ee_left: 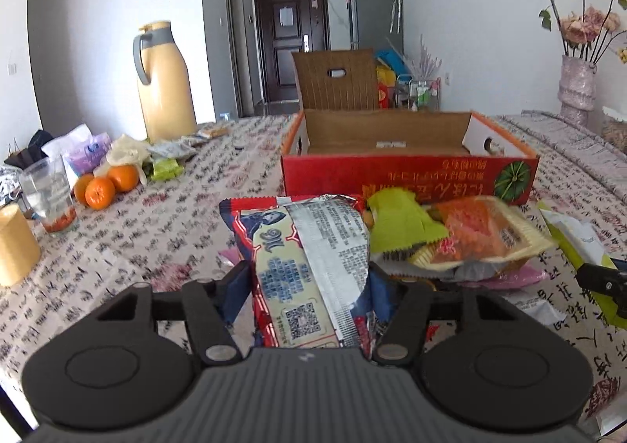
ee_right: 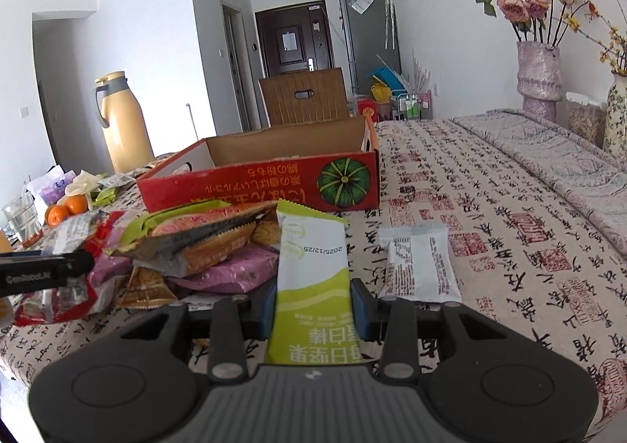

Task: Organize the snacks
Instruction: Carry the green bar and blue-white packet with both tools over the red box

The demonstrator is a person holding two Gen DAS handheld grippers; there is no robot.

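My left fingers (ee_left: 309,286) are clamped partway shut on a red-and-cream snack packet (ee_left: 301,266), its foil seam running up between the pads, and my right fingers (ee_right: 313,305) are pinched narrow on a green-and-white bar wrapper (ee_right: 309,278) that stands up between them. Just beyond, at twelve to two o'clock in the left view, sits the heap of loose snacks (ee_left: 450,239), and my packet looks to be overlapping its near edge. At one o'clock of my right fingers a white packet (ee_right: 419,266) lies alone on the desk (ee_right: 509,247). Further out, dead ahead, the red cardboard box (ee_left: 407,176) waits open, nearly bare inside, which I take for the drop spot. Far off at ten o'clock are oranges (ee_left: 102,188) and a yellow thermos (ee_left: 164,86). The risks as I see them: both wrappers are slick and floppy, so either could slide out mid-carry; my left packet could drag neighbours off the heap; and the box's near wall could catch a drooping wrapper if I come in low.
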